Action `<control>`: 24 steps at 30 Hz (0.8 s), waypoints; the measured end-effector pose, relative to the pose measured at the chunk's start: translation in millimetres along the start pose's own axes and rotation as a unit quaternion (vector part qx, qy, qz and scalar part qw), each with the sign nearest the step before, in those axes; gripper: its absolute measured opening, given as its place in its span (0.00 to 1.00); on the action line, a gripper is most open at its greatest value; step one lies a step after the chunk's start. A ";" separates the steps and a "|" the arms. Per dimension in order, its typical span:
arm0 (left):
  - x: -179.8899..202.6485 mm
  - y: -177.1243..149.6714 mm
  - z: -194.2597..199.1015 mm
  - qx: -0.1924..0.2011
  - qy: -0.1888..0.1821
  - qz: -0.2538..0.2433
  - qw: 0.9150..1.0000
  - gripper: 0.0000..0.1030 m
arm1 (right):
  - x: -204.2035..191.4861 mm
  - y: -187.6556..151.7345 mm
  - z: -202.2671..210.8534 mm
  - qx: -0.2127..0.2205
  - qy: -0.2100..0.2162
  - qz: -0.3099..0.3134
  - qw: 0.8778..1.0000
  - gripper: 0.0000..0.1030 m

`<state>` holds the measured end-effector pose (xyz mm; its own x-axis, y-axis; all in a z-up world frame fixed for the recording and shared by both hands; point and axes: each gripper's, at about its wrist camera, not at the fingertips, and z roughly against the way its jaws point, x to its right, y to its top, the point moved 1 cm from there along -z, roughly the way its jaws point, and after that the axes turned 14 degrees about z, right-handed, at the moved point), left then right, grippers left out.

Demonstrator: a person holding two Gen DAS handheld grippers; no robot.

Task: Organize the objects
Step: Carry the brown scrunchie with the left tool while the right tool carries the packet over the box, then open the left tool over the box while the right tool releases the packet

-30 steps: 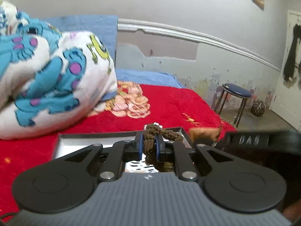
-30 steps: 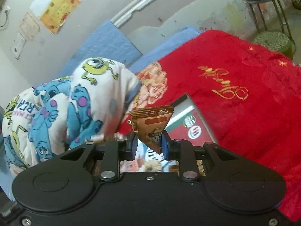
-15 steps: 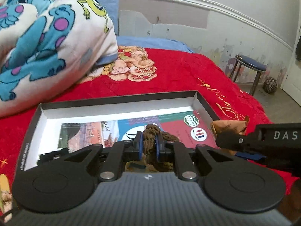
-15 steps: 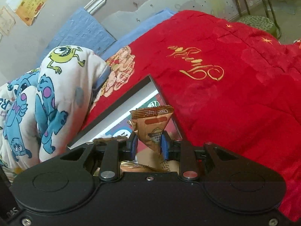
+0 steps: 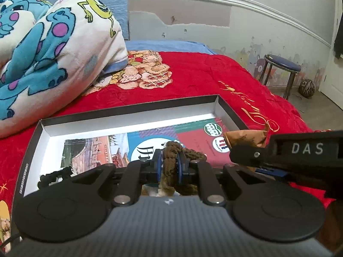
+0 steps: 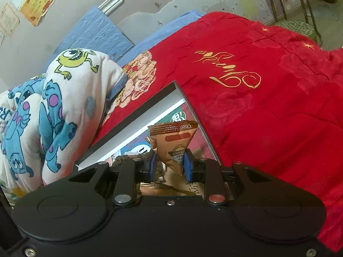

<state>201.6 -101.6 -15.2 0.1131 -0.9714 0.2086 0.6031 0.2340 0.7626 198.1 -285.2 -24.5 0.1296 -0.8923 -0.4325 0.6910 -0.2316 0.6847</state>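
Left wrist view: left hand-held gripper [image 5: 169, 167], jaws just easing apart, pinches a soft, light brown cord bundle [image 5: 171, 160] over the box [image 5: 128, 115]. Right hand-held gripper [image 6: 169, 165] clamps a crinkly, slippery sachet [image 6: 175, 141] at its tapered end, above the box's right corner.

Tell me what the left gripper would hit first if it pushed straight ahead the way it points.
Probably the printed floor of the open box, just ahead of the left gripper, whose jaws have just been opening around the brown braided cord. Depth is hard to judge here.
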 end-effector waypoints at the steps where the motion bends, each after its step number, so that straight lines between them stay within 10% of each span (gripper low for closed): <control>1: -0.2 -0.7 -0.9 -0.002 0.000 0.002 1.000 0.20 | 0.6 -0.3 -1.2 -0.002 0.000 -0.002 1.000 0.25; 13: -5.1 -6.3 -10.3 -0.012 -0.003 0.013 1.000 0.32 | -1.7 -2.3 -4.8 -0.004 0.004 0.004 1.000 0.25; 16: -7.3 -5.2 -10.2 -0.013 0.000 0.017 1.000 0.44 | -4.3 -3.0 -6.0 -0.005 0.000 0.014 1.000 0.26; 18: -10.4 -3.6 -9.1 -0.015 0.002 0.022 1.000 0.70 | -5.8 -3.0 -5.6 -0.004 0.004 0.016 1.000 0.32; 24: -28.6 14.3 7.7 -0.006 0.000 0.057 0.998 0.84 | -3.8 2.2 8.7 0.008 0.020 0.008 1.000 0.45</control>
<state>200.9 -70.1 -5.6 0.1821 -0.9386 0.2931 0.5954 0.3425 0.7267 192.9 -285.7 -16.2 0.1689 -0.8794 -0.4451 0.6767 -0.2249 0.7011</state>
